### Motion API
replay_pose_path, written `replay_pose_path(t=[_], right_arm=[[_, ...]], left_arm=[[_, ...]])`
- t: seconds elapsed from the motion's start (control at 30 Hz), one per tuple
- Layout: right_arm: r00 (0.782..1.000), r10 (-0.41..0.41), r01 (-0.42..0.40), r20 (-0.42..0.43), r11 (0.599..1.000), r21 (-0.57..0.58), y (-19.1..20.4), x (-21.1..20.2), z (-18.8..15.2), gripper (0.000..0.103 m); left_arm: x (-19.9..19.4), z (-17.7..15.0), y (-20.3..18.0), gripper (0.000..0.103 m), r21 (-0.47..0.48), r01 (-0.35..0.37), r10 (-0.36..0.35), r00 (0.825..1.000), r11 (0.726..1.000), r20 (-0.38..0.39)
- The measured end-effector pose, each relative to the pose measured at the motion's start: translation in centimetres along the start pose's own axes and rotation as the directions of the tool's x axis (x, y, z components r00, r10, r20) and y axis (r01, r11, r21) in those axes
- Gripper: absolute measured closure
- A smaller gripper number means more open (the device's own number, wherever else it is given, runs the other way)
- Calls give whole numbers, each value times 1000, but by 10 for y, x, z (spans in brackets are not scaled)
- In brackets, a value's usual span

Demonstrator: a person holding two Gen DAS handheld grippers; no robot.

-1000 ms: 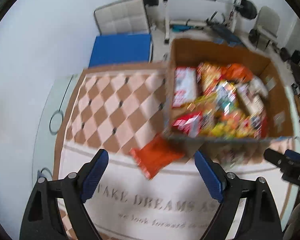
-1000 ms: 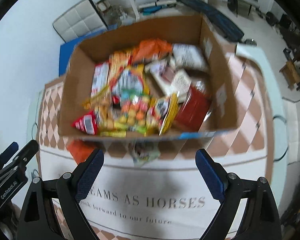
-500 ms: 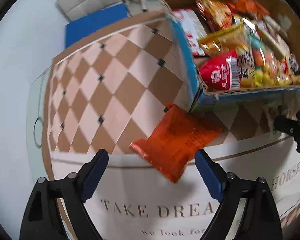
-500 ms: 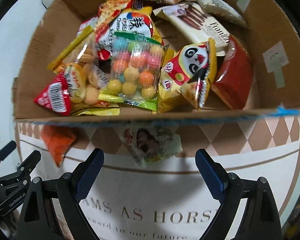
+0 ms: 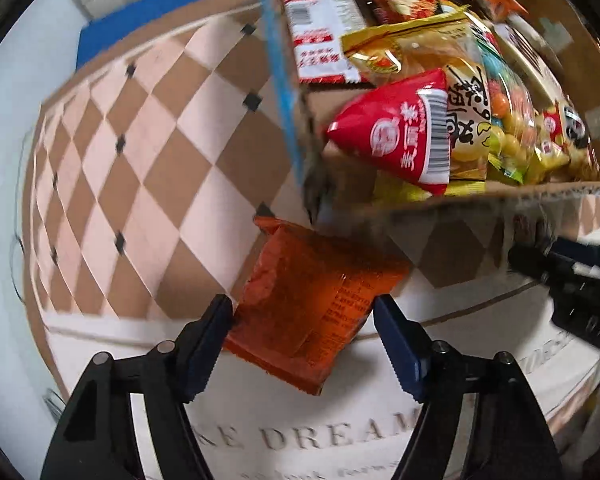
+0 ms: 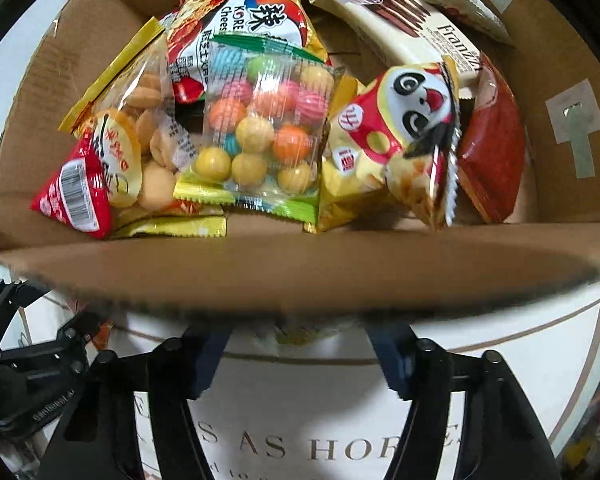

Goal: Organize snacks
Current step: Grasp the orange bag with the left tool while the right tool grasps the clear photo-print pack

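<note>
Only the left wrist view shows the orange packet (image 5: 306,304) flat on the tablecloth (image 5: 148,168) at the box (image 5: 480,200) corner, between the wide-open jaws of the left gripper (image 5: 302,322). The right view shows the right gripper (image 6: 296,350) spread around a pale packet (image 6: 300,334) half-hidden under the box's front wall. Open cloth lies leftward.

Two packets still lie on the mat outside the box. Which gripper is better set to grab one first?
Left. The left gripper is open with the orange packet between its fingers. The right gripper is open too, but the box wall mostly hides its packet.
</note>
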State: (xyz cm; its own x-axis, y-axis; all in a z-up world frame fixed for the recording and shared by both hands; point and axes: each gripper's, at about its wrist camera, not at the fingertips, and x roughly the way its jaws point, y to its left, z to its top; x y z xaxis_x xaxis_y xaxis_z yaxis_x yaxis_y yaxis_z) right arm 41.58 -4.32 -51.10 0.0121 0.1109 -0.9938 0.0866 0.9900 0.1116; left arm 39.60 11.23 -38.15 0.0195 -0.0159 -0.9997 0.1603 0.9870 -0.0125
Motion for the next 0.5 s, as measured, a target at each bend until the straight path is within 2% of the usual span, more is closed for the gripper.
replay_pose_path(t=[0.07, 0.2, 0.27, 0.3, 0.37, 0.5], right_arm=[[1000, 13, -13, -23, 1000, -1, -2, 2, -9, 41], [999, 30, -30, -36, 1000, 6, -8, 4, -20, 41], [999, 42, -41, -29, 999, 24, -13, 4, -18, 39], [998, 45, -44, -34, 999, 32, -13, 4, -16, 33], [999, 45, -43, -31, 998, 36, -13, 6, -12, 28], [999, 16, -15, -28, 999, 32, 0, 8, 5, 28]], left_arm=[[1, -9, 1, 32, -57, 21, -22, 1000, 998, -21], [4, -23, -2, 32, -113, 17, -22, 999, 993, -39], [5, -24, -7, 32, -105, 7, -10, 999, 994, -35], [7, -25, -9, 32, -101, 4, -8, 999, 995, -37], [13, -23, -14, 32, -85, -6, 1, 999, 996, -52], [31, -27, -18, 33, -76, -20, 13, 996, 997, -88]])
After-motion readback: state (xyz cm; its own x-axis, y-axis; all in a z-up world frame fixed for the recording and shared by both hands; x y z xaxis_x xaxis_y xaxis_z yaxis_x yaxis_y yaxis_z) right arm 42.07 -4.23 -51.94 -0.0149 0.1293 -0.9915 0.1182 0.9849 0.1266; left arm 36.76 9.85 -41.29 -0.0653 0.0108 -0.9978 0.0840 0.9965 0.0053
